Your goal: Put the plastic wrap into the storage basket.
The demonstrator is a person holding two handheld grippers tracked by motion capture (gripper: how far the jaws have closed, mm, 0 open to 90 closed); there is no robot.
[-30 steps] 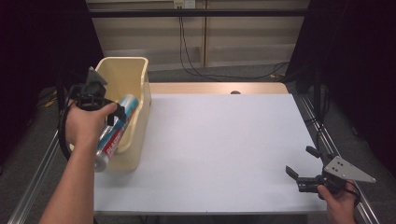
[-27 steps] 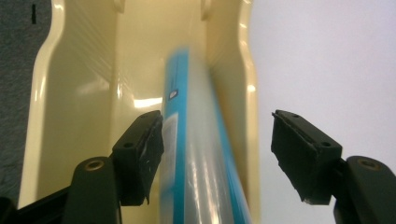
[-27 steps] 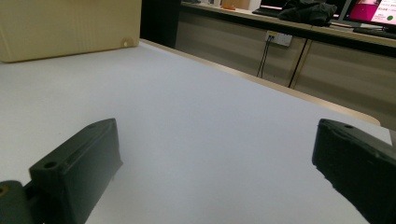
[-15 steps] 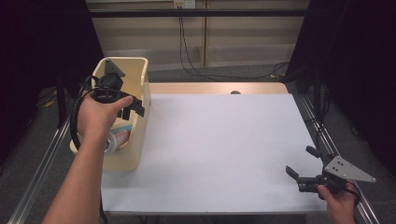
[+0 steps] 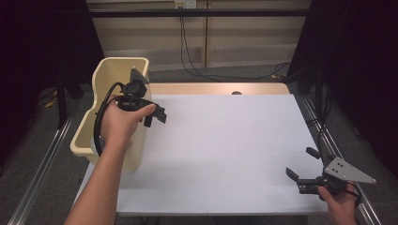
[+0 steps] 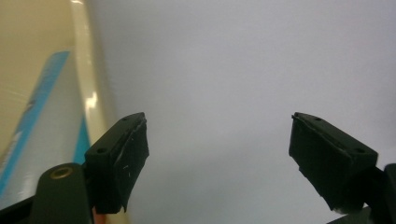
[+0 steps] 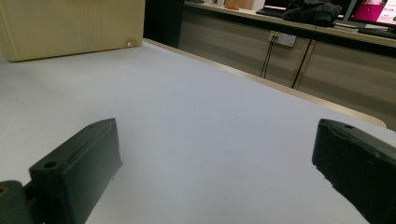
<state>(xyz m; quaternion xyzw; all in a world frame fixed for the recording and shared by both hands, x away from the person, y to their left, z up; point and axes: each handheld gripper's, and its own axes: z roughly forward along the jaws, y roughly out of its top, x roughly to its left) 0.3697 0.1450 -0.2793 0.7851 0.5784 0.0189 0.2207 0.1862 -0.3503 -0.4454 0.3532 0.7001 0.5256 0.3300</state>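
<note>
The tube (image 6: 32,140) lies in the bin (image 5: 101,82) at the bench's (image 5: 225,150) left edge, its white body and blue stripe showing along the bin's inner wall in the left tool's view. The left tool (image 5: 157,117) hangs just over the bin's near rim, on the bench side, jaws spread wide with nothing between them.

By my reading the step in hand is clearing away from the bin once the tube is down. To do it well, lift the left tool straight up and off the rim before swinging it over the bench, so that neither jaw nor the trailing cable catches the bin wall and drags the bin along (it looks light, and sits right at the bench edge). Keep the jaws apart during the move; closing them near the rim could nip the wall.

The left hand (image 5: 119,124) grips its tool from above, forearm reaching up from the bottom of the high view and angled slightly right, with the jaws pointing right and a little downward toward the white bench top. The right tool (image 5: 300,180) rests low near the bench's front right corner, its jaws also spread and empty, aimed across the bench toward the bin, the right hand (image 5: 340,199) curled under it.
</note>
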